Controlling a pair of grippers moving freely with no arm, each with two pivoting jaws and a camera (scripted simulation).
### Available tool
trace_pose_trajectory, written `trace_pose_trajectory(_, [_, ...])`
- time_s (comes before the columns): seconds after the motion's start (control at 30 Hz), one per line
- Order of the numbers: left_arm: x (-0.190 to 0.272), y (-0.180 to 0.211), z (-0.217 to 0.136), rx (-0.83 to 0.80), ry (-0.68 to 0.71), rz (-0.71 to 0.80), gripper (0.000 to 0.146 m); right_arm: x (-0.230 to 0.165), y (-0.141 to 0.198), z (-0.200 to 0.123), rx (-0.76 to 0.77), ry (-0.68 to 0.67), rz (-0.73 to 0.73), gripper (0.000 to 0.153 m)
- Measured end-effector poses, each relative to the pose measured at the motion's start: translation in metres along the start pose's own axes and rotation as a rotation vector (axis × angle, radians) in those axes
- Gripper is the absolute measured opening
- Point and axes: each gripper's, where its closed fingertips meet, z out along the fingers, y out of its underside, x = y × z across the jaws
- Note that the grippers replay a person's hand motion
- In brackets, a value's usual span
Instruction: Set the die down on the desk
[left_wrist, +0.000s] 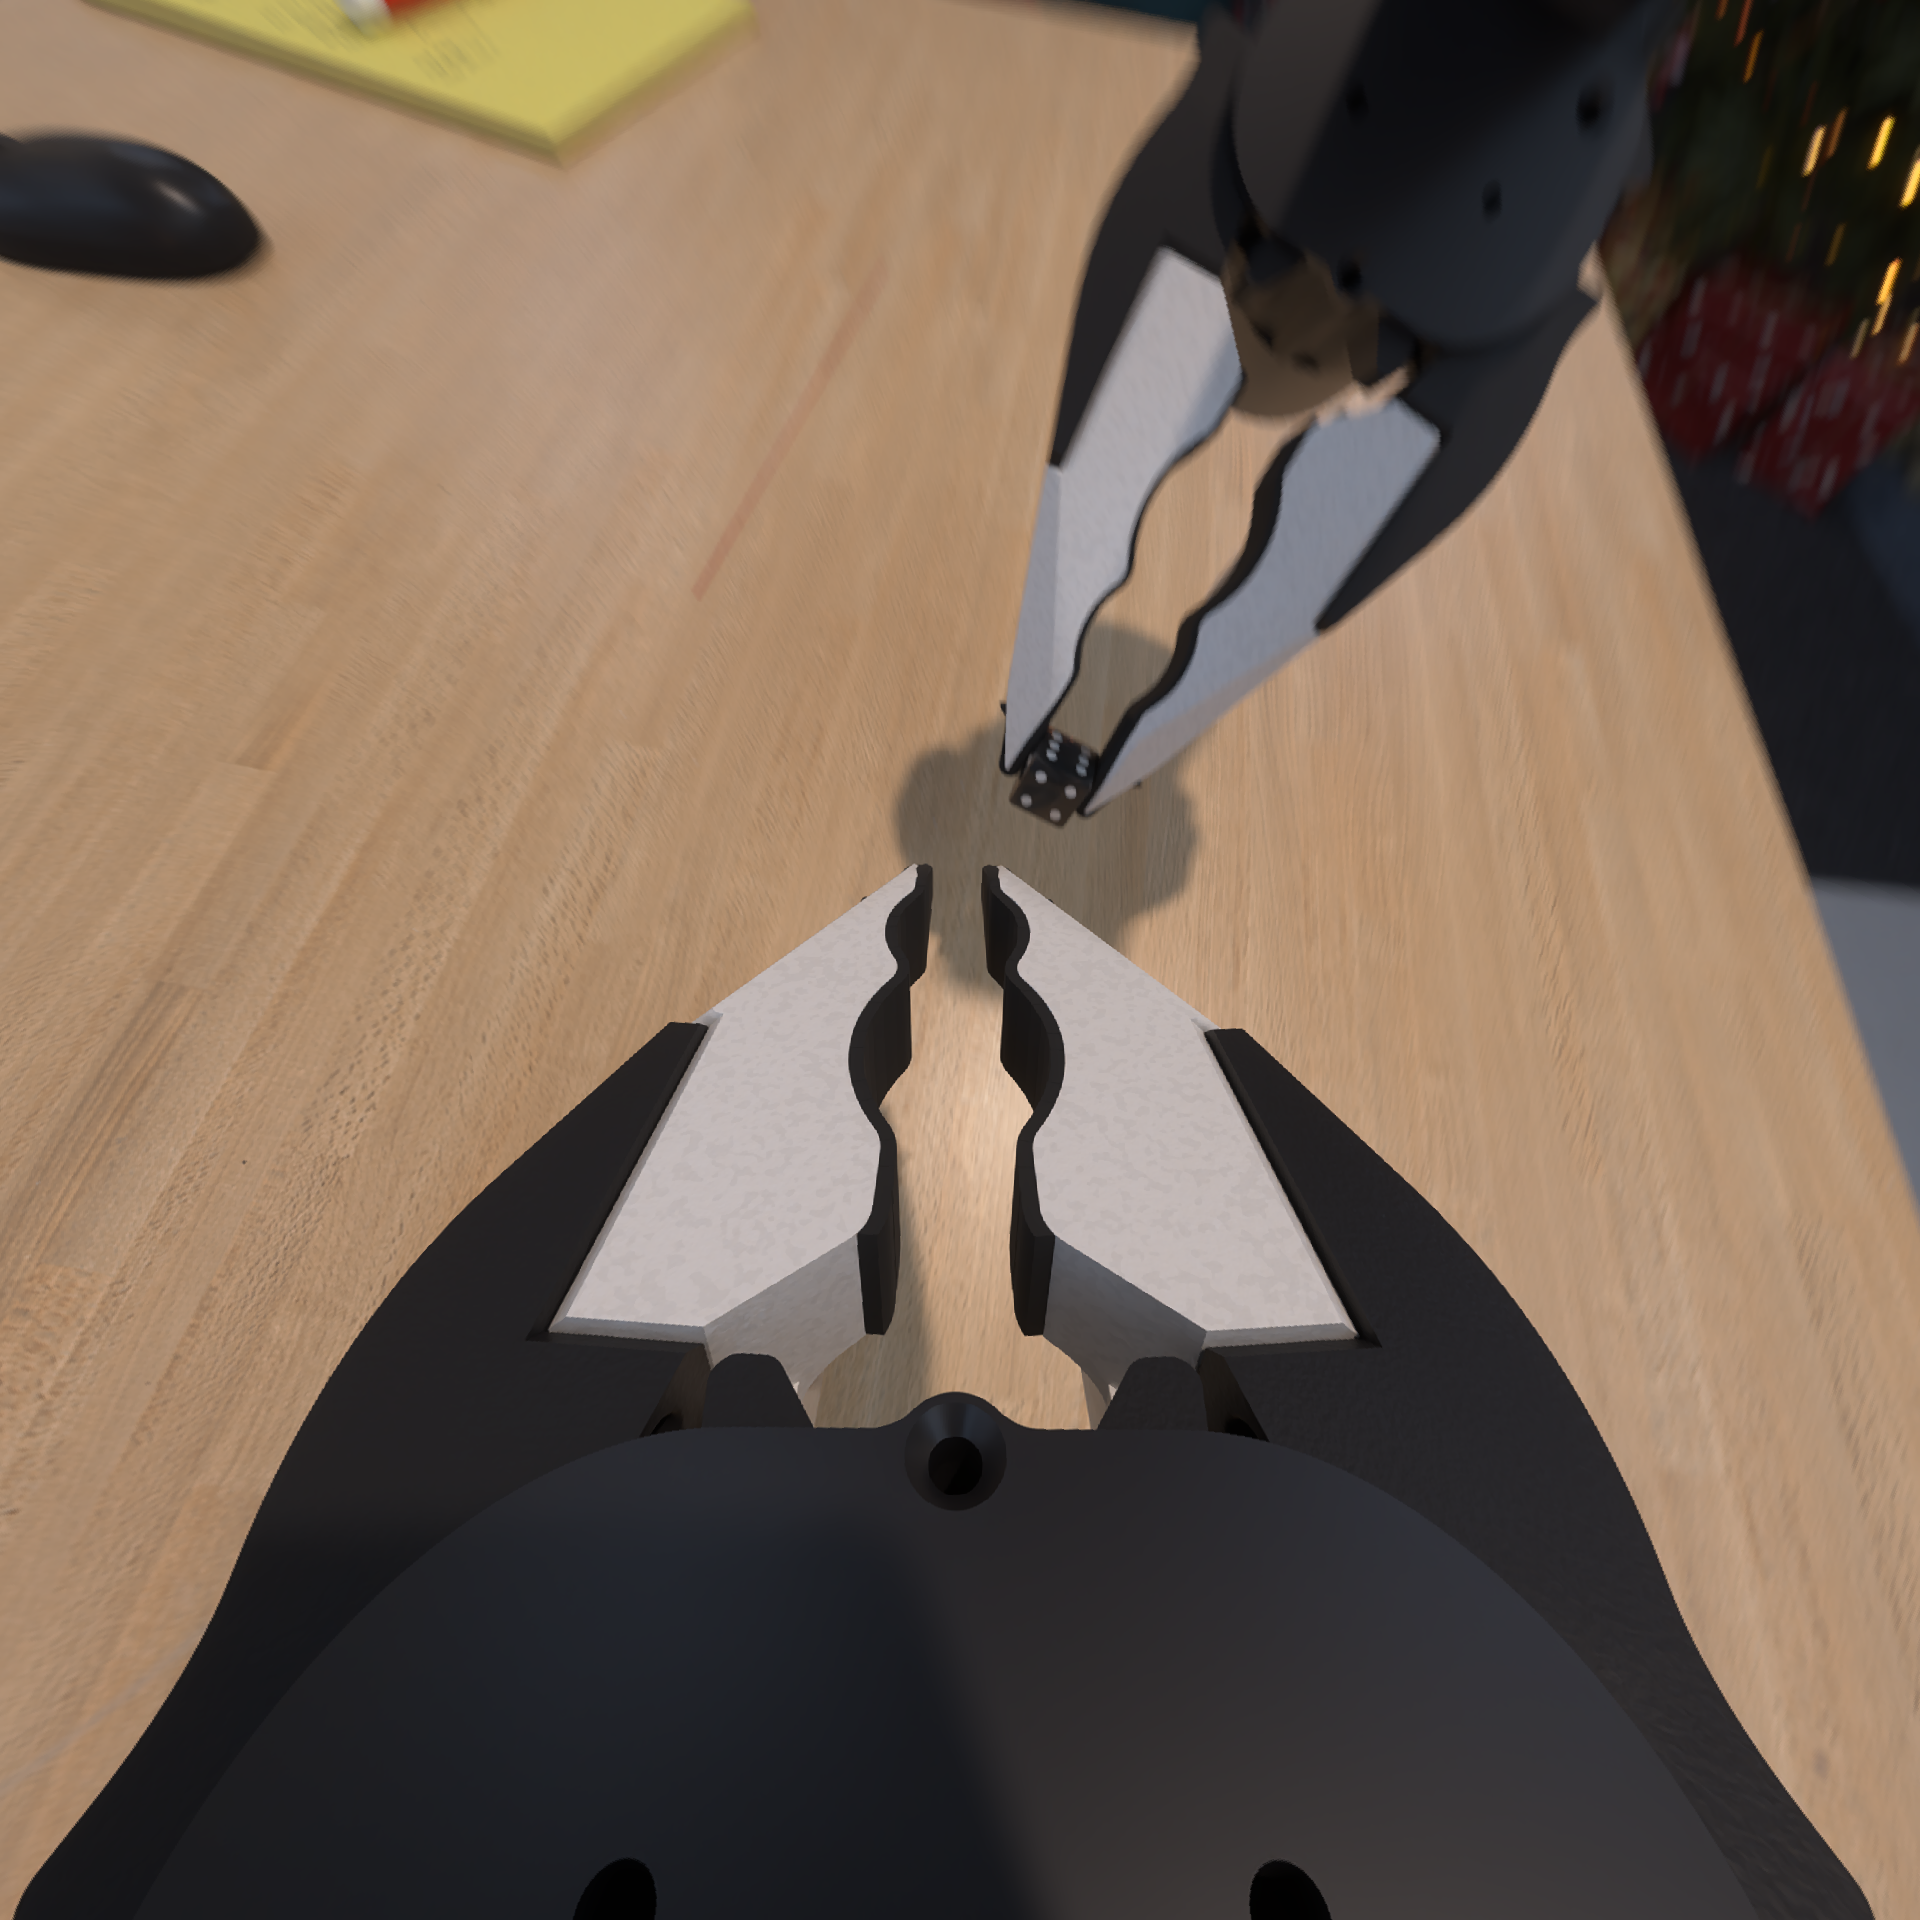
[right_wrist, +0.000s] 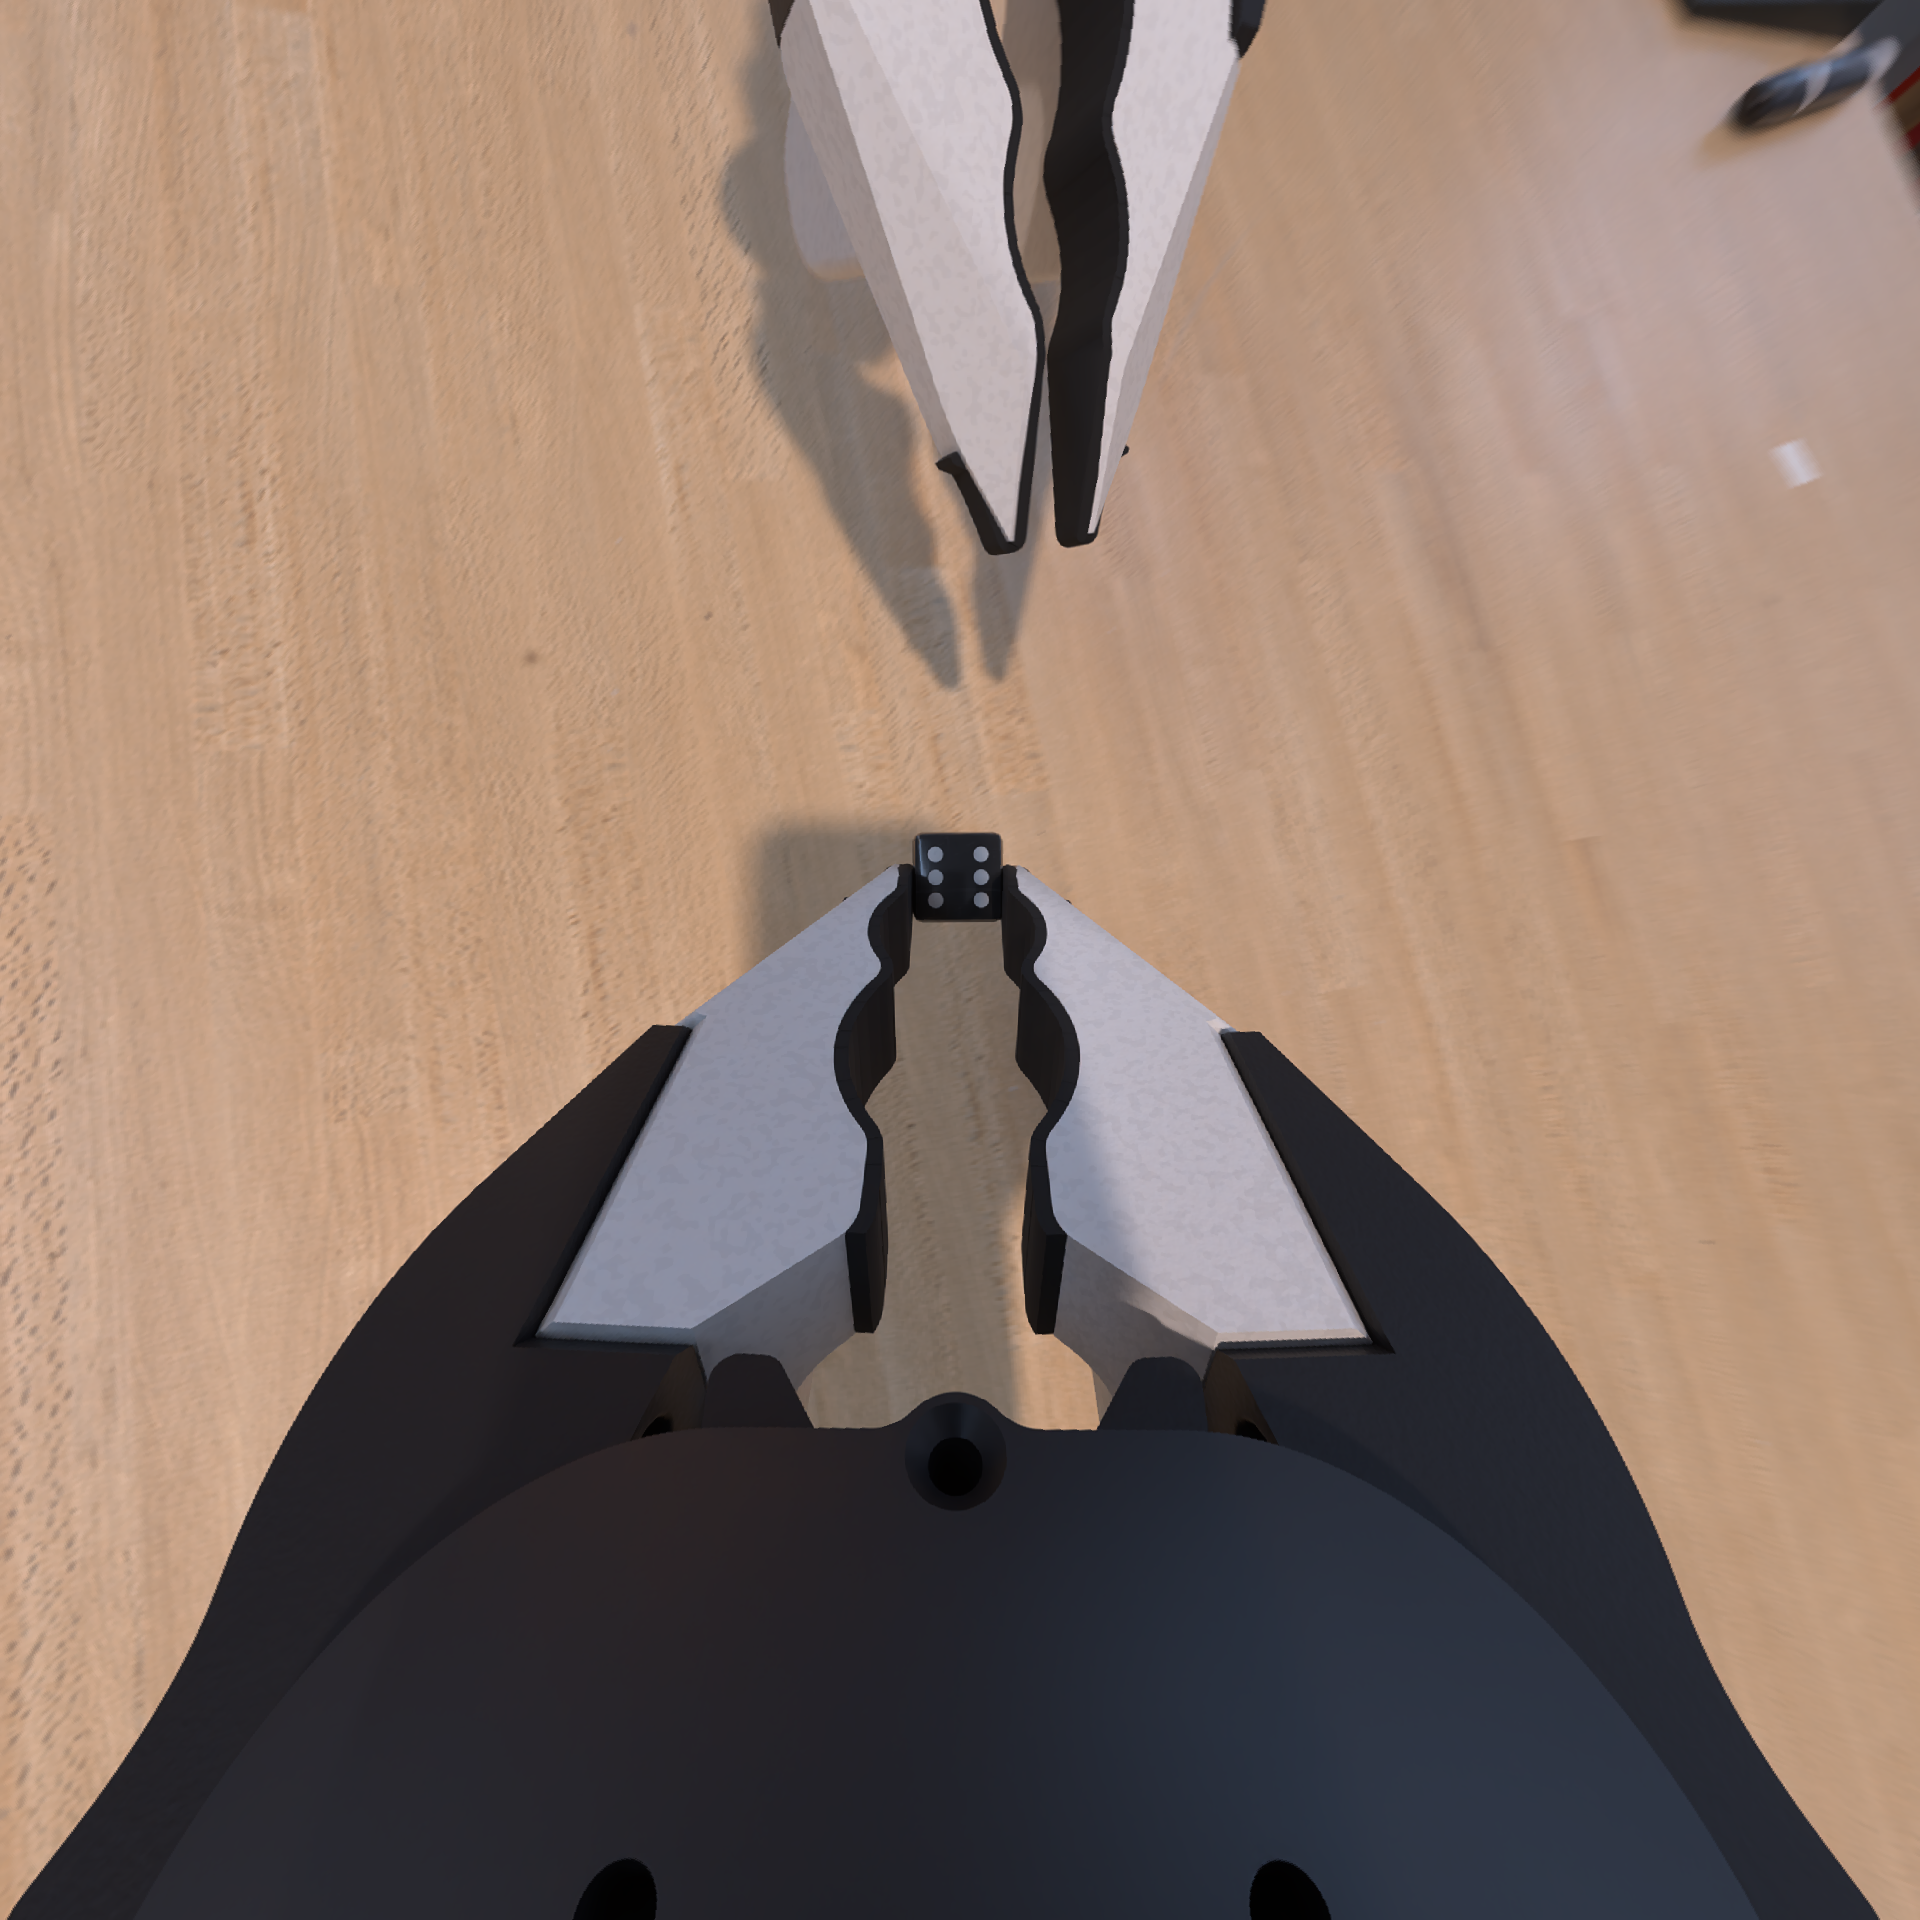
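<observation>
Die (right_wrist: 957, 879) black, white pips. Fingers (left_wrist: 769, 1122) pale speckled grey, black wavy inner edges, black housings. Worktop (left_wrist: 416, 727) light wood grain. Notepad (left_wrist: 520, 73) yellow. Mouse (left_wrist: 114, 208) black.

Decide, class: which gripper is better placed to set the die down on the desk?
Right. The right gripper already pinches the black die just above the desk; the left gripper holds nothing.

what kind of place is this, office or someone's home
Probably a home office or study: a light wooden desk with a black computer mouse and a yellow notepad. Blurred warm lights and red wrapped parcels beyond the desk edge hint at a home.
</observation>
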Motion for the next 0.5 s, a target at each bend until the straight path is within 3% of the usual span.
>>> trace_pose_trajectory(0.2, [0.013,0.039,0.022,-0.230,0.060,0.143,0.008,-0.029,0.022,0.021,-0.084,-0.134,0.077,0.016])
trace_pose_trajectory(0.5, [0.015,0.063,0.038,-0.351,0.093,0.208,0.006,-0.036,0.033,0.032,-0.188,-0.146,0.072,0.016])
